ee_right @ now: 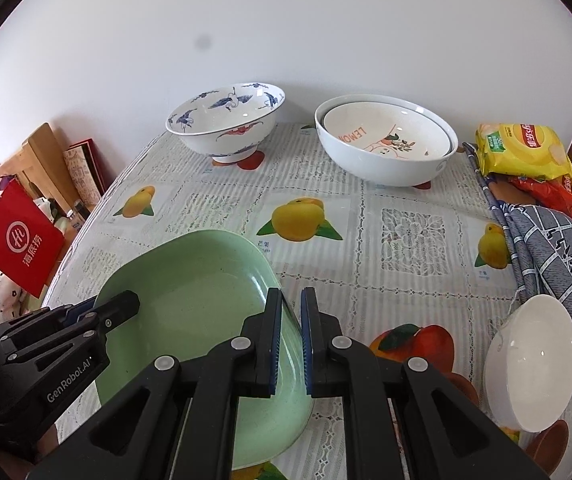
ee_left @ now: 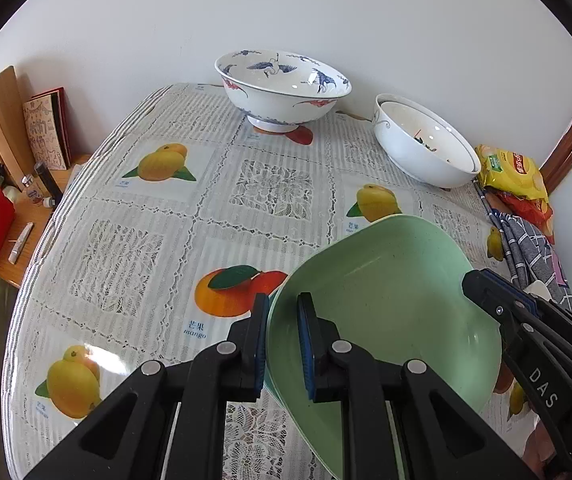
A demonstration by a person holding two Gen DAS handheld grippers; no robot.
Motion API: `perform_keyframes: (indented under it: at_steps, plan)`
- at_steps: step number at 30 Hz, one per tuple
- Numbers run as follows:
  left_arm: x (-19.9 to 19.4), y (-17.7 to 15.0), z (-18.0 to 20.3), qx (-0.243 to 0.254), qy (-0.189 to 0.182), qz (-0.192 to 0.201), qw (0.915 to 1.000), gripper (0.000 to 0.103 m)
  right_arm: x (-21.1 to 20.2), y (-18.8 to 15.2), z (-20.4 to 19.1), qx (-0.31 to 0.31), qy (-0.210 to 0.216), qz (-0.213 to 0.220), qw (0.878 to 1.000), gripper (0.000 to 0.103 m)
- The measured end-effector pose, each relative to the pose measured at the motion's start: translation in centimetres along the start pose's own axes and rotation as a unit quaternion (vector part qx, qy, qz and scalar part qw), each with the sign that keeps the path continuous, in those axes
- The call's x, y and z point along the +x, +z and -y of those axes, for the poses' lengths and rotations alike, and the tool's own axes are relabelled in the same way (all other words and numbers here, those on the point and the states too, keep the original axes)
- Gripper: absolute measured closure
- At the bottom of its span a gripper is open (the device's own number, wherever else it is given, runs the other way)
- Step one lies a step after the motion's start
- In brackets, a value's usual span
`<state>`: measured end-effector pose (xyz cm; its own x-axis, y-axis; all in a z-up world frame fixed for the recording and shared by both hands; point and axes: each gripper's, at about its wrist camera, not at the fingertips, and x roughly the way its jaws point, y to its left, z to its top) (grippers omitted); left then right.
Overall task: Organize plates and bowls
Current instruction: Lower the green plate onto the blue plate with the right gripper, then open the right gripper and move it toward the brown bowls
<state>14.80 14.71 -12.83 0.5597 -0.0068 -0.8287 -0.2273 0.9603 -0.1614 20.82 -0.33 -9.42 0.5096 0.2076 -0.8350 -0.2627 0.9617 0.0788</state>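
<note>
Both tools grip the green plate (ee_left: 386, 304): the left tool (ee_left: 281, 340) clamps its left rim, the right tool (ee_right: 292, 340) its right rim. The plate sits low in both views, tilted, its long axis running toward the wall. At the tabletop's (ee_right: 366, 240) far edge, the white bowls (ee_right: 386, 144) are already nested; the crane bowl (ee_right: 225, 120) and small bowl (ee_right: 530, 364), lower right, remain loose.
</note>
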Motion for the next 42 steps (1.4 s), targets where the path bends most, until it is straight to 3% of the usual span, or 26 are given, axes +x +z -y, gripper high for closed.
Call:
perform_keyframes:
  at_steps: [19, 28, 34, 37, 42]
  plan:
    - [2.4, -0.6, 0.1, 0.008, -0.007, -0.027, 0.9996, 0.089, 4.0, 0.0, 0.0, -0.036, -0.019, -0.021, 0.999, 0.09]
    - [2.2, -0.8, 0.1, 0.011, -0.002, -0.04, 0.9991, 0.088, 3.9, 0.1, -0.3, -0.043, -0.008, -0.02, 0.999, 0.086]
    - [0.7, -1.3, 0.5, 0.029, -0.004, -0.036, 0.9989, 0.071, 2.0, -0.1, -0.3, -0.045, -0.001, -0.012, 0.999, 0.083]
    - [-0.5, -1.7, 0.9, 0.041, 0.005, -0.025, 0.9988, 0.054, 0.7, -0.5, 0.0, -0.044, -0.004, -0.004, 0.999, 0.076]
    - [-2.1, -2.1, 1.2, 0.047, 0.011, -0.016, 0.9987, 0.053, -1.7, -1.6, 1.0, -0.04, -0.011, 0.006, 0.999, 0.067]
